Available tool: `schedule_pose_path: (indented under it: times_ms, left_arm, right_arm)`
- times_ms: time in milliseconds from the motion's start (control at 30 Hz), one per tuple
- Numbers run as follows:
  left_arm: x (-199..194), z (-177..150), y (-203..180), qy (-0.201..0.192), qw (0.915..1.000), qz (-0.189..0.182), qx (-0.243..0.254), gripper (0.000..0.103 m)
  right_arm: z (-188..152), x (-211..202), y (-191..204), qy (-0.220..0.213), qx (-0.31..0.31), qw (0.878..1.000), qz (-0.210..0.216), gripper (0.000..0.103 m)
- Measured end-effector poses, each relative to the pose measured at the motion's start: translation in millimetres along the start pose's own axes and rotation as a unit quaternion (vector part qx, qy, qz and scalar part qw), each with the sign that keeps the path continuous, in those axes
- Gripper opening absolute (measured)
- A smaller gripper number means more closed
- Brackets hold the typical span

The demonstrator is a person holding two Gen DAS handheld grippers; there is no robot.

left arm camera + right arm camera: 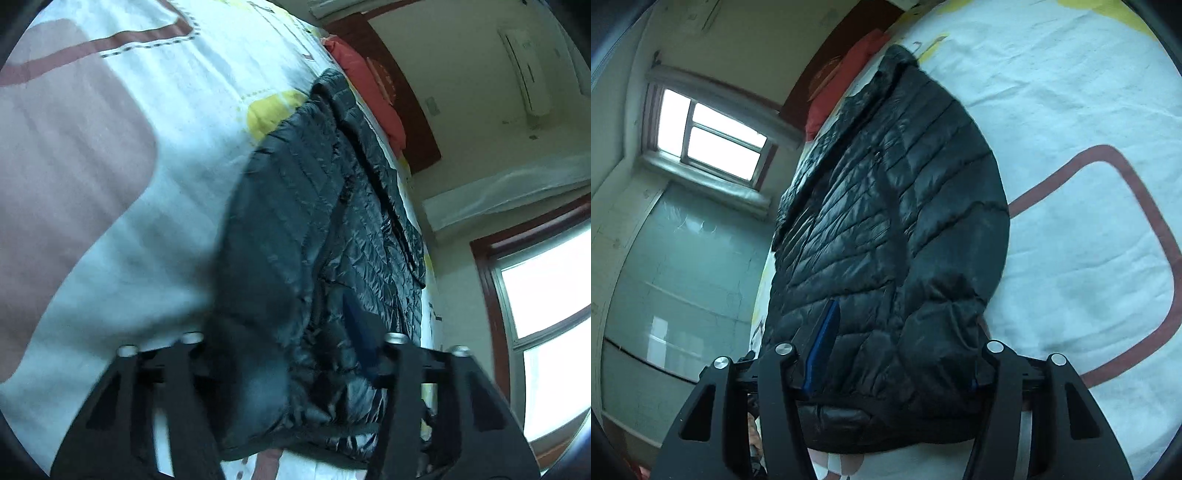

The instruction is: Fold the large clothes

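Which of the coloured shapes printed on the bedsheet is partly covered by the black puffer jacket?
The yellow patch near the collar end: the black puffer jacket lies over its edge. The big solid pinkish-brown shape lies clear of the jacket on bare bedsheet.

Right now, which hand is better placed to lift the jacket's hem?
Right, probably: the jacket's hem fills the gap between the right gripper's fingers, both touching it. The left gripper's grip is blurred, fabric hiding one finger.

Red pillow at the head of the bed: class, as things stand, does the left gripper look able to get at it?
Probably not. The left gripper is at the near hem of the black puffer jacket, which fills the space between its jaws, and the whole jacket lies between it and the red pillow far up the bed.
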State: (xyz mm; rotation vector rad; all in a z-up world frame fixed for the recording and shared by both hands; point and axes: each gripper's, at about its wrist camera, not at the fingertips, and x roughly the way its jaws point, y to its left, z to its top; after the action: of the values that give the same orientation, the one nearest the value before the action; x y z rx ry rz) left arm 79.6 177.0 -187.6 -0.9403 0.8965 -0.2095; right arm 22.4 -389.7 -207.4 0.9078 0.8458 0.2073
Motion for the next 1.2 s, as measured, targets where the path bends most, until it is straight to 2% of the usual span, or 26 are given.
schedule_pose_path:
  times_ms: [33, 100, 233, 267, 300, 367, 433, 567, 700, 867, 967, 1033, 1100, 1200]
  left_arm:
    - [-0.5, -0.6, 3.5, -0.001, 1.0, -0.001, -0.004, 0.037]
    - [5.7, -1.1, 9.3, 0.002, 0.9999, 0.006, -0.011, 0.037]
    - [8.9, -3.4, -2.4, -0.008, 0.9991, 0.024, 0.033, 0.039]
    - [7.8, -3.0, -2.8, -0.008, 0.9991, 0.022, 0.035, 0.033]
    - [6.3, -1.9, -1.7, -0.009, 0.9992, 0.022, 0.032, 0.02]
    - [0.9, 0.4, 2.0, -0.014, 0.9997, 0.003, 0.021, 0.016]
    - [-8.2, 2.4, 1.2, -0.022, 0.9993, -0.025, 0.017, 0.014]
    - [-29.0, 4.8, -17.1, -0.035, 0.996, -0.071, 0.041, 0.011]
    - [-53.3, 5.8, -42.8, -0.046, 0.99, -0.116, 0.066, 0.01]
    - [-97.2, 4.0, -86.4, -0.073, 0.9776, -0.161, 0.114, 0.009]
    - [-117.8, 11.9, -101.6, -0.096, 0.972, -0.178, 0.12, 0.009]
    - [-120.7, 24.8, -105.8, -0.103, 0.9715, -0.185, 0.107, 0.009]
    - [-113.9, 41.7, -111.3, -0.102, 0.9717, -0.188, 0.1, 0.009]
    - [-90.0, 72.3, -128.1, -0.102, 0.9726, -0.182, 0.103, 0.009]
  right_arm:
    - [-0.7, -1.0, -5.4, -0.001, 0.01, 1.0, -0.002, 0.041]
    - [-0.6, -0.3, -18.9, -0.006, 0.044, 0.999, -0.001, 0.025]
    - [0.1, -0.9, -19.7, -0.011, 0.048, 0.999, -0.004, 0.022]
    - [0.1, -1.8, -19.3, -0.011, 0.047, 0.999, -0.004, 0.019]
    - [-0.2, -2.7, -19.5, -0.012, 0.049, 0.999, 0.001, 0.017]
    - [-0.4, -6.7, -20.6, -0.014, 0.055, 0.998, 0.017, 0.014]
    - [0.4, -11.5, -18.7, -0.018, 0.055, 0.998, 0.03, 0.013]
    - [4.6, -27.7, -6.1, -0.032, 0.046, 0.997, 0.06, 0.012]
    - [6.5, -46.4, 14.9, -0.045, 0.028, 0.994, 0.095, 0.011]
    - [13.5, -78.6, 52.4, -0.072, -0.008, 0.988, 0.135, 0.011]
    - [24.8, -102.3, 72.7, -0.095, -0.031, 0.982, 0.161, 0.011]
    - [35.4, -113.1, 82.2, -0.109, -0.04, 0.978, 0.174, 0.011]
    - [51.5, -116.1, 84.9, -0.112, -0.041, 0.976, 0.184, 0.011]
    - [86.7, -95.0, 102.0, -0.109, -0.055, 0.974, 0.191, 0.011]
